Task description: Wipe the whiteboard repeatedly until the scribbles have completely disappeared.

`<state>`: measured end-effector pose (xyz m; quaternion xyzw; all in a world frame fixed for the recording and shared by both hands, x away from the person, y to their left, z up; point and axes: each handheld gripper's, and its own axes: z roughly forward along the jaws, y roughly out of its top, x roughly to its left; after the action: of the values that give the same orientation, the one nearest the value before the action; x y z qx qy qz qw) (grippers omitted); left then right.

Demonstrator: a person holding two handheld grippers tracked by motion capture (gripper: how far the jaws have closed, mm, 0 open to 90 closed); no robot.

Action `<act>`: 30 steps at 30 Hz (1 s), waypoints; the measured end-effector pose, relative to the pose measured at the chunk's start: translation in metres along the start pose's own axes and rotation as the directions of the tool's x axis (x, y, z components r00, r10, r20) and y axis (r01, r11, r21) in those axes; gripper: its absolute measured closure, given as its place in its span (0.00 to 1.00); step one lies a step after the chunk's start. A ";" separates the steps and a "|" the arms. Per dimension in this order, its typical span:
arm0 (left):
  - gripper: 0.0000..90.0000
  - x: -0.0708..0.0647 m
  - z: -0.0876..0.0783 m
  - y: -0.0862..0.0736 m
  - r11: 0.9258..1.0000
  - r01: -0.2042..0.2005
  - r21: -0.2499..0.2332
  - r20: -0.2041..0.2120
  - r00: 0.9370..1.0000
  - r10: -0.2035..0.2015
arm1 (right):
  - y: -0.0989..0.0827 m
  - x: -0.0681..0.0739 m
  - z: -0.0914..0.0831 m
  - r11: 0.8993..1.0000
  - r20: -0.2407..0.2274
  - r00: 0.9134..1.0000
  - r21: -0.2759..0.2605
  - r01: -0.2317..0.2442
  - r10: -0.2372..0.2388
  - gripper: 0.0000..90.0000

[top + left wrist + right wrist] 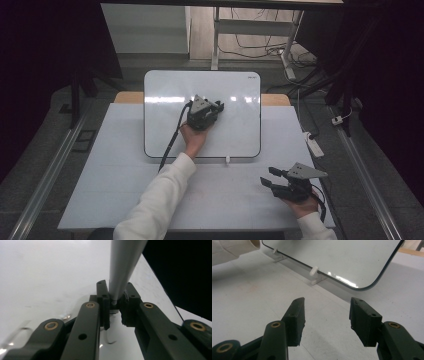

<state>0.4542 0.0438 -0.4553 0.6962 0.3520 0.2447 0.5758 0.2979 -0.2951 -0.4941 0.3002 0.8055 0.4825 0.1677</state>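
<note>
A white whiteboard [240,132] with a dark rim leans on the grey table [125,195], tilted back. My left gripper [205,112] is held over the board's upper middle. In the left gripper view this gripper [115,293] is shut on a grey marker [123,267] whose barrel runs up and away over the board's surface [50,272]. A thin curved dark line [110,340] shows on the board below the jaws. My right gripper [269,177] hovers over the table's front right, open and empty, pointing left. Its jaws stand wide apart [327,315], facing the board's lower corner [367,286].
Small white feet [313,272] prop the board's lower edge on the table. A white sleeve [155,200] reaches across the table's middle to the board. Beyond the table are a desk frame [216,40], cables and a power strip [315,145] on the floor.
</note>
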 end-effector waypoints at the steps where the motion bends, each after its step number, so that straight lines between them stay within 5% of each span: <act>1: 0.87 -0.003 0.001 -0.001 1.000 -0.009 0.005 -0.002 1.000 0.009 | 0.000 0.000 0.000 1.000 -0.003 1.000 0.000 -0.002 0.002 0.51; 5: 0.87 -0.011 0.004 -0.002 0.999 -0.045 0.020 0.008 0.999 0.045 | 0.001 0.001 0.002 1.000 -0.004 1.000 0.004 0.008 -0.008 0.51; 11: 0.87 0.014 -0.014 0.000 1.000 0.010 -0.005 -0.031 0.999 -0.010 | 0.001 0.001 0.001 1.000 -0.003 1.000 0.003 0.004 -0.004 0.51; 18: 0.87 -0.016 0.001 -0.012 0.999 -0.044 0.028 0.038 0.998 0.043 | 0.002 0.004 0.005 1.000 -0.008 1.000 0.008 0.015 -0.015 0.51; 25: 0.87 0.017 -0.017 -0.003 0.999 0.040 -0.021 -0.027 0.999 -0.040 | 0.001 0.002 0.002 1.000 -0.005 1.000 0.005 0.008 -0.008 0.51; 30: 0.87 -0.003 -0.005 -0.007 1.000 0.007 0.004 0.013 1.000 -0.007 | 0.002 0.004 0.005 1.000 -0.013 1.000 0.008 0.013 -0.013 0.51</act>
<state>0.4474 0.0453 -0.4613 0.6977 0.3512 0.2375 0.5774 0.2983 -0.2885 -0.4945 0.2926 0.8104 0.4802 0.1645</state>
